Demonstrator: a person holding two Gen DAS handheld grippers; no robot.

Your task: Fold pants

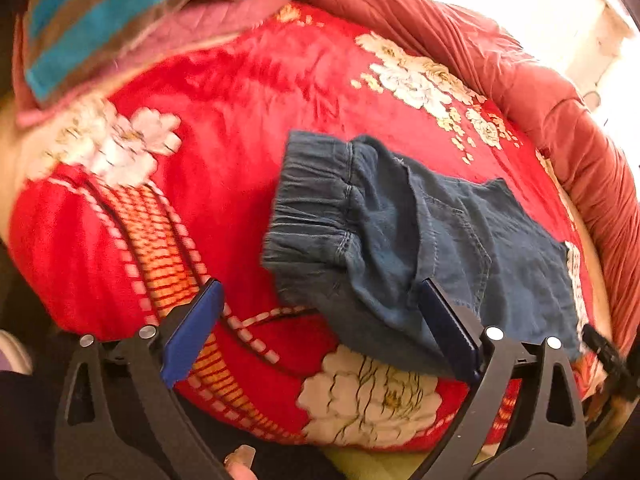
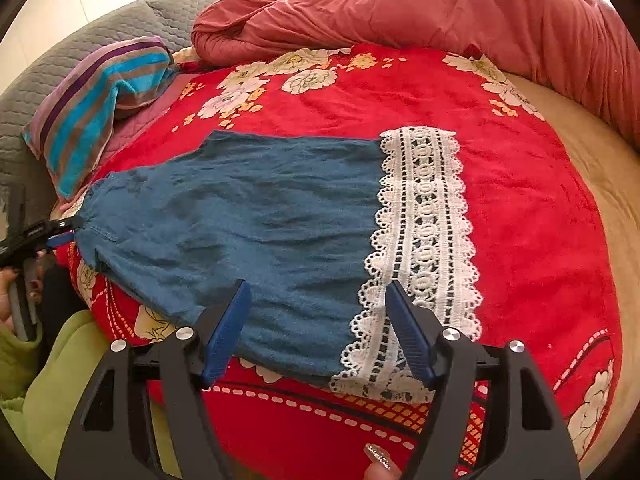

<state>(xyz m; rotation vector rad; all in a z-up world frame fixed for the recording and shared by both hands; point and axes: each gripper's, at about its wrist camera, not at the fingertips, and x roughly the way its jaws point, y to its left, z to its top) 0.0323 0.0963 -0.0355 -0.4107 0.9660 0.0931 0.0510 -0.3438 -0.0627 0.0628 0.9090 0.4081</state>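
Nearest in the right wrist view, the black frame of the right gripper [image 2: 318, 320] is seen with its two blue-padded fingers spread apart; nothing is pinched between them, though the near edge of the pants [image 2: 248, 220] lies under the gap. A fingertip with a glittery nail [image 2: 378, 458] is visible at the bottom edge. The pants are laid flat on a red floral blanket [image 2: 520, 208], the blue denim body running from the gathered waist at the left to a white lace hem [image 2: 424, 248] at the right. Beside the waist, at the far left of this view, the left gripper [image 2: 52, 232] can be made out, just next to the fabric; whether it touches cannot be told there.

In the left wrist view, the left gripper [image 1: 320, 320] is shown released, its blue pads [image 1: 192, 332] set wide; the right-hand pad overlaps the near edge of the denim, the left-hand pad stands over bare blanket, and no cloth is clamped. The elastic waistband [image 1: 316, 200] of the pants [image 1: 440, 240] is seen ahead of the fingers.

A striped pillow [image 2: 100, 104] is placed at the far left of the blanket, a bunched pink-red duvet [image 2: 420, 8] along the far side, and a grey quilted cover [image 2: 120, 28] behind the pillow.
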